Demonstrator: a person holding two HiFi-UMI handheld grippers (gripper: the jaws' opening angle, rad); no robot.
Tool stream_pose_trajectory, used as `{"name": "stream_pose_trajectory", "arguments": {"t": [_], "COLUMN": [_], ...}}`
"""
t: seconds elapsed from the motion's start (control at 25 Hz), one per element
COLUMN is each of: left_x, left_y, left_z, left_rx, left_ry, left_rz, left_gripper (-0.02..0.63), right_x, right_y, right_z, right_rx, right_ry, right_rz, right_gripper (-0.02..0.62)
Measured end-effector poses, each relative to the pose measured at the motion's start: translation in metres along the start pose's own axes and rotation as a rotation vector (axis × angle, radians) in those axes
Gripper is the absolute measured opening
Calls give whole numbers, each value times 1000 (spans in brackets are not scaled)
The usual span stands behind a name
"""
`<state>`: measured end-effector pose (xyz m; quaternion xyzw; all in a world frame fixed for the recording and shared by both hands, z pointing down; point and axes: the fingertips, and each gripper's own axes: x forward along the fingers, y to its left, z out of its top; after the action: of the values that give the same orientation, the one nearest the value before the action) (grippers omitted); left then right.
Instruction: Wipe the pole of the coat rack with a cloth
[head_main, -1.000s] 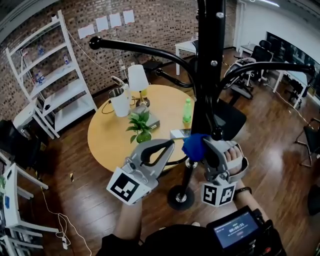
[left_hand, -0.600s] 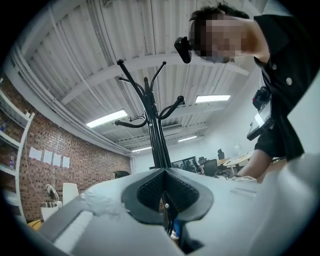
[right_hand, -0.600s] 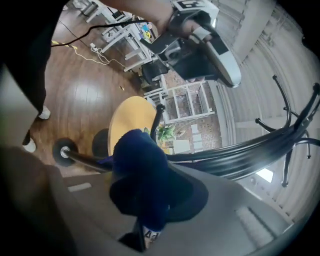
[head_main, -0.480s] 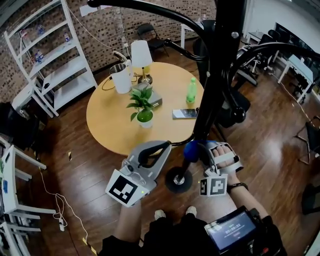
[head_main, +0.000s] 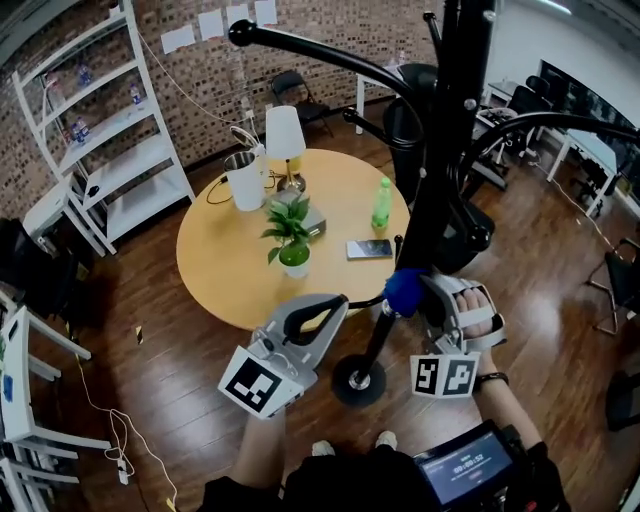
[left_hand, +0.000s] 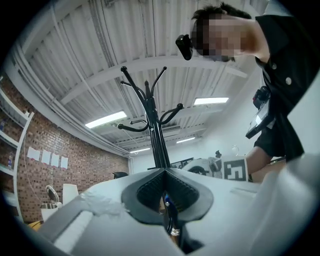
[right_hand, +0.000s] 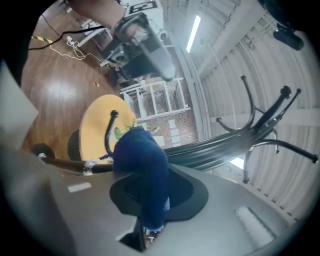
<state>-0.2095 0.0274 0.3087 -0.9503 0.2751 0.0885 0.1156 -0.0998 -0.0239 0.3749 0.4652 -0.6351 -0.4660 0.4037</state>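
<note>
Clamping a deep blue soft cloth (right_hand: 142, 165) between its jaws, my right claw (head_main: 420, 297) is pressing that wad against the tall black metal pole of the coat rack (head_main: 445, 150). It is working low down, where the shaft is thinning toward the round black base (head_main: 358, 382). The cloth is bulging out past the claw's tip and touching the pole on the side facing me.

A second ago the cloth was tucked just beside the black ball knob (head_main: 478, 238) of a curled lower arm. Half a second ago it was nearer the base, and now it is looking a little way back up. I am reading that as strokes running up and down this lower stretch, so the wiping is well under way here. The long shaft above the arms is, I am guessing, awaiting its turn.

My left claw (head_main: 340, 300) is hovering near the pole's other side, jaws drawn together with only a slit between them. A thin black side peg (head_main: 365, 299) is running from the pole toward its tip, and I cannot tell whether the claw is pinching it. Beyond, the round yellow wooden desk (head_main: 220, 270) is carrying a small green potted plant (head_main: 292, 240) and a green plastic bottle (head_main: 381, 203).
</note>
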Motion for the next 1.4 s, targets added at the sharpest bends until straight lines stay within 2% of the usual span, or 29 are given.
{"name": "stream_pose_trajectory", "arguments": {"t": [0.2,0.44,0.6,0.76,0.88,1.0,1.12,1.24,1.4], "left_x": [3,22,47,69,83,93,95,84,72], "left_y": [16,22,37,50,50,50,50,62,76], "left_z": [18,28,28,28,21,7,-1,4,9], "left_rx": [34,33,52,62,59,38,2,-32,-75], "left_ry": [-60,-120,-124,-120,-129,-146,-167,-180,-199], "left_rz": [-64,-134,-168,-195,-262,-377,-530,-641,-751], "left_gripper": [3,3,3,3,3,3,3,3,3], "right_x": [-3,-14,-25,-27,-20,-14,-14,-5,3], "right_y": [-93,-155,-195,-194,-170,-136,-113,-116,-141], "right_z": [14,30,30,22,18,18,26,48,76], "right_rx": [24,53,88,147,140,135,121,137,131], "right_ry": [27,14,3,9,48,125,256,355,462], "right_rz": [-232,-362,-460,-498,-482,-457,-480,-507,-599], "right_gripper": [48,48,48,48,48,48,48,48,48]}}
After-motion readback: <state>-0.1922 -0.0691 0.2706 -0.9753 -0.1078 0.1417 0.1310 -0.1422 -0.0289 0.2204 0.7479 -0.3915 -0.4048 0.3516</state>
